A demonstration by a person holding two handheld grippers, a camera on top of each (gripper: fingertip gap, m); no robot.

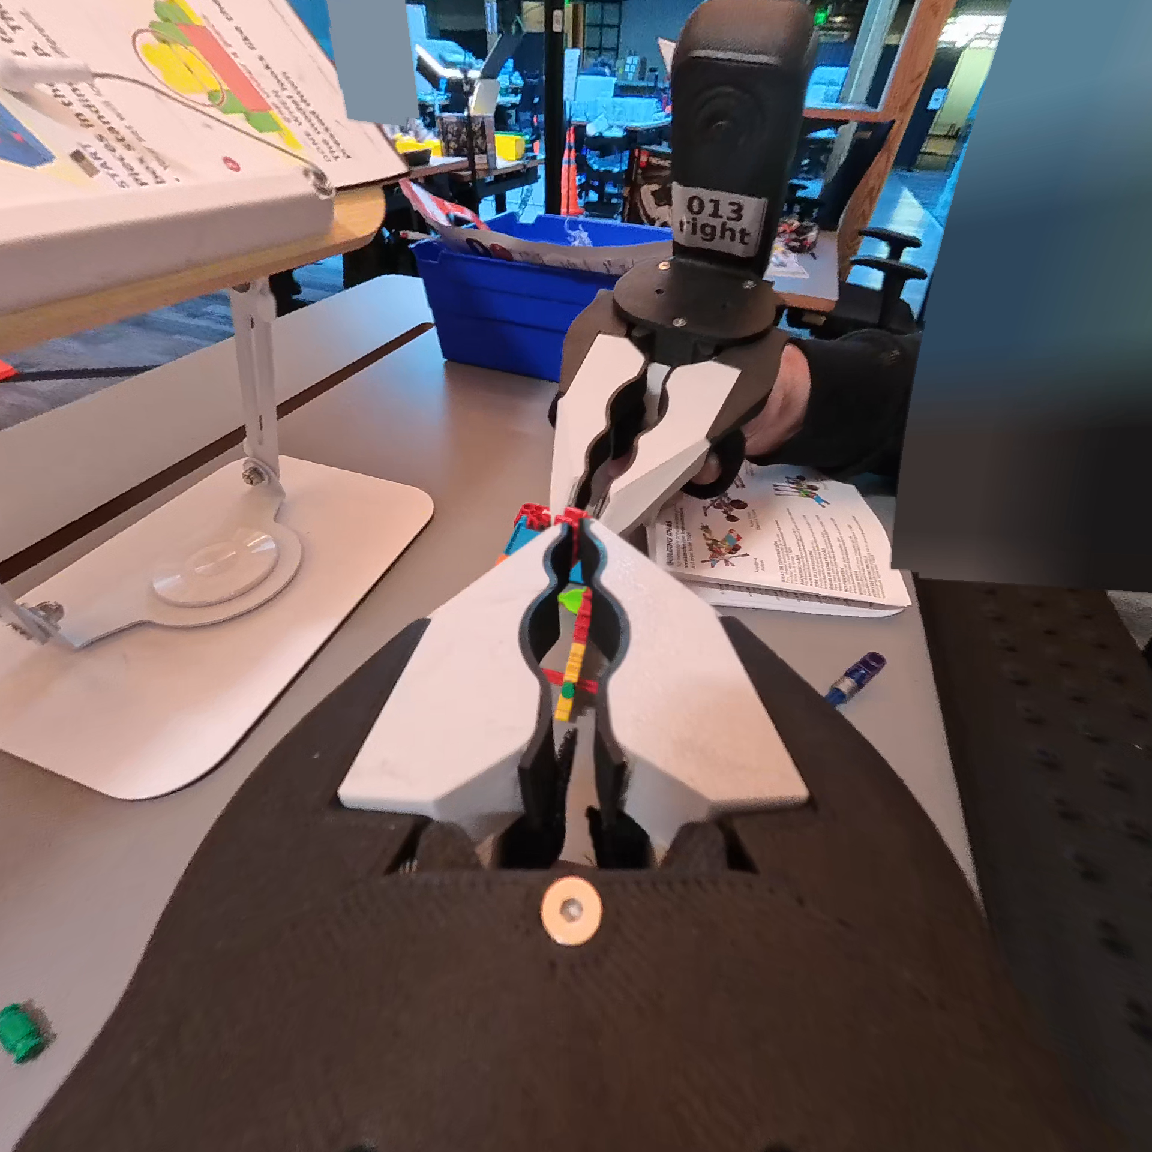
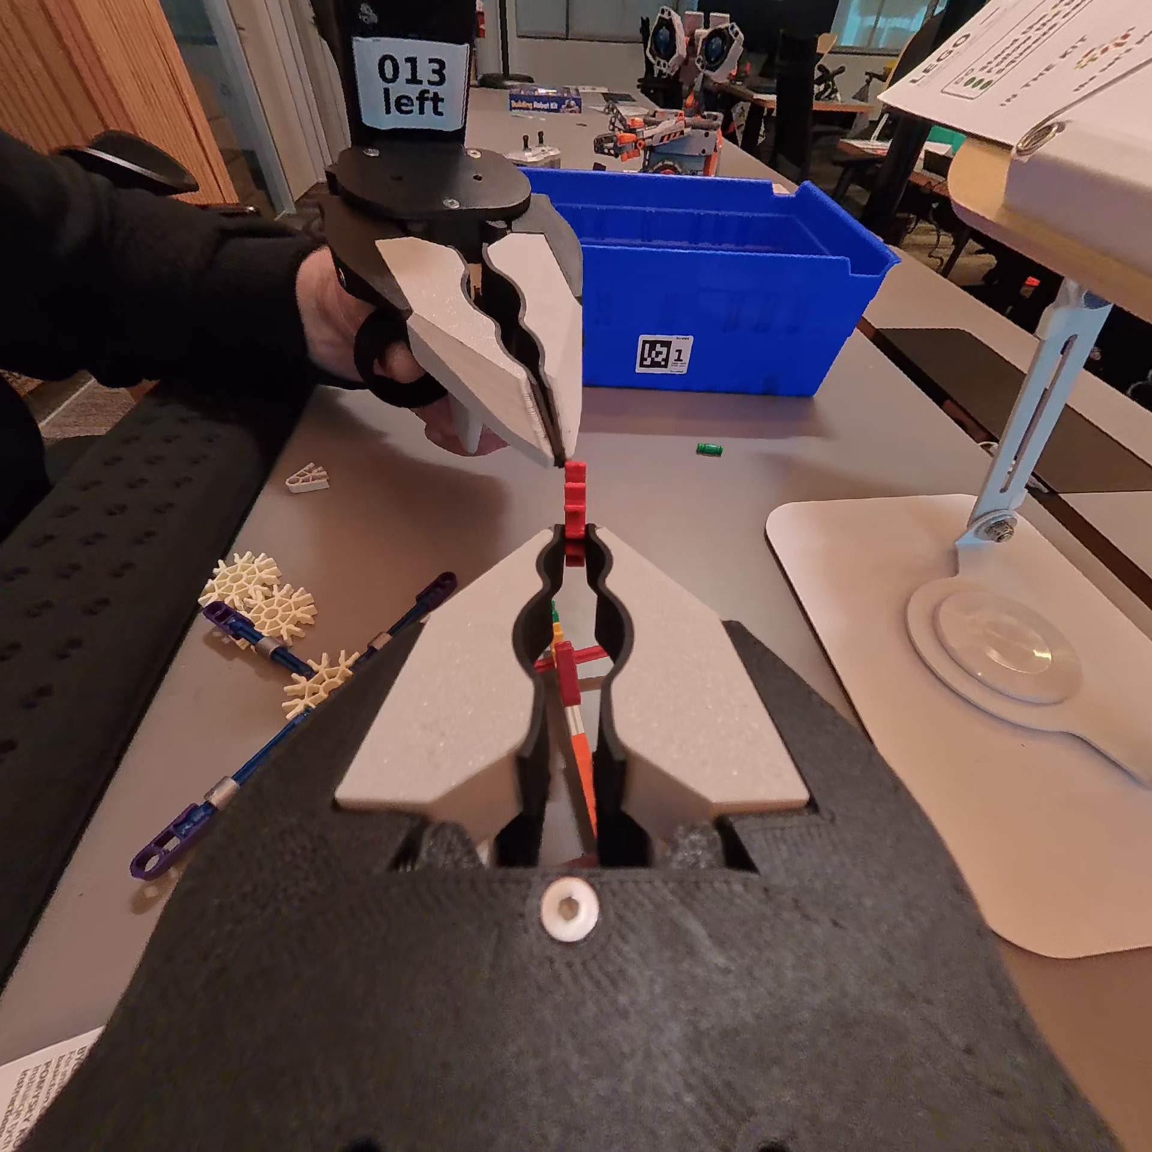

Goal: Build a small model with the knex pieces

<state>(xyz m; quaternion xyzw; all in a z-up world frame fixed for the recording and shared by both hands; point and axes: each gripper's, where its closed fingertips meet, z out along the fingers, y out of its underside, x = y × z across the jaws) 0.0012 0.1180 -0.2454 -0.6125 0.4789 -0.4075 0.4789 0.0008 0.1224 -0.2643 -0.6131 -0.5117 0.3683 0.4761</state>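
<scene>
Grey table (image 2: pixel 717 430), wood-slat wall (image 2: pixel 112 81), black office chair (image 1: pixel 885 274), cluttered worktables (image 1: pixel 492 165) behind, dim workshop

We see matt, grainy white plastic fingers (image 2: pixel 449 698) on a rough black printed body (image 2: pixel 561 1010). The red piece (image 2: pixel 575 499) and blue bin (image 2: pixel 717 299) look like glossy plastic. At the tabletop's (image 2: pixel 654 449) right edge, the stand base (image 2: pixel 873 686) is smooth painted metal.
</scene>
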